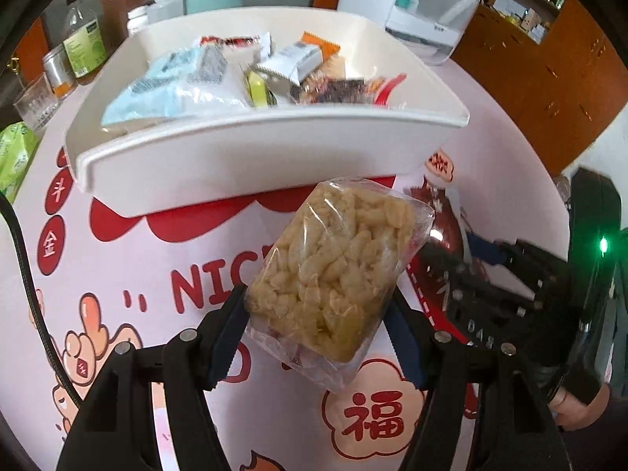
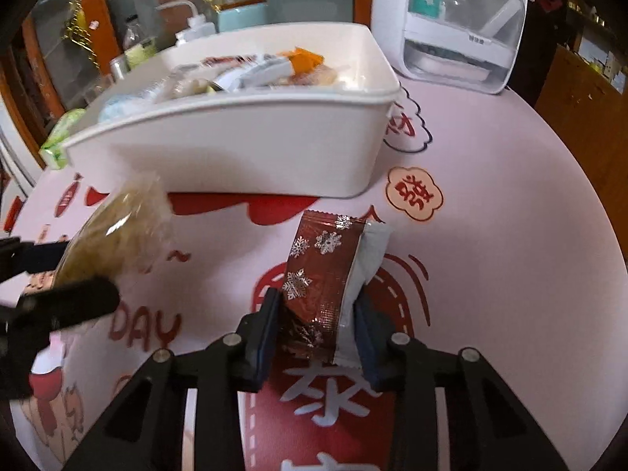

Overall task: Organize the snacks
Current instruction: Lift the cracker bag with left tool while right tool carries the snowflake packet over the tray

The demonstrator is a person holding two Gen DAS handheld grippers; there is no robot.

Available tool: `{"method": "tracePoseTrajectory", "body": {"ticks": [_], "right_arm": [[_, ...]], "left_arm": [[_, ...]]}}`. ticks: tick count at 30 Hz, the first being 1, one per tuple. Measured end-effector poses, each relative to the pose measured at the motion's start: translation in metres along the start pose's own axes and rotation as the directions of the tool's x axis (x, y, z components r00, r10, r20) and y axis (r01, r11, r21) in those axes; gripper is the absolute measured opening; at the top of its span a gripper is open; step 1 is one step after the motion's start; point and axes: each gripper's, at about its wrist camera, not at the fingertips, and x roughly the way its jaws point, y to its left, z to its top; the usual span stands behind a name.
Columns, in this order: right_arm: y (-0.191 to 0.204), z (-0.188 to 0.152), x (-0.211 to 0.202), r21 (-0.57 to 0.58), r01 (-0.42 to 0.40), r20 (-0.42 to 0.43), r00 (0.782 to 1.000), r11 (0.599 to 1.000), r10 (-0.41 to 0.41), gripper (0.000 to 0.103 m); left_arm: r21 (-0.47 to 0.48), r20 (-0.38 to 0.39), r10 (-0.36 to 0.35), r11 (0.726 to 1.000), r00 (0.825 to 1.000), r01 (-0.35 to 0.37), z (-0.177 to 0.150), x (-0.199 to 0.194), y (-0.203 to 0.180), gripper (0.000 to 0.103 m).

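Observation:
My left gripper (image 1: pixel 318 325) is shut on a clear-wrapped yellow puffed-rice cake (image 1: pixel 333 274) and holds it above the table, just in front of the white snack bin (image 1: pixel 255 157). The bin holds several wrapped snacks (image 1: pixel 243 74). My right gripper (image 2: pixel 318 322) is shut on a dark red snowflake-print snack packet (image 2: pixel 322 271), also in front of the bin (image 2: pixel 243 149). The rice cake (image 2: pixel 117 231) and the left gripper show blurred at the left of the right wrist view. The right gripper (image 1: pixel 467 271) shows at the right of the left wrist view.
A pink printed tablecloth (image 2: pixel 490 235) covers the round table. Bottles and jars (image 1: pixel 78 51) stand behind the bin on the left. A white appliance with a clear lid (image 2: pixel 463 27) stands at the back right. A green packet (image 1: pixel 11 157) lies at the far left.

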Motion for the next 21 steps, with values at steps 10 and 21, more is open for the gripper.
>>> {"method": "tracePoseTrajectory", "body": {"ticks": [10, 21], "right_arm": [[0.005, 0.046, -0.081, -0.002, -0.076, 0.217, 0.973, 0.997, 0.074, 0.036], [0.001, 0.149, -0.146, -0.021, -0.088, 0.413, 0.906, 0.996, 0.089, 0.036]], "left_arm": [[-0.019, 0.157, 0.026, 1.0, 0.987, -0.024, 0.036, -0.074, -0.005, 0.066], [-0.075, 0.254, 0.145, 0.989, 0.956, -0.13, 0.137, -0.115, 0.001, 0.066]]}}
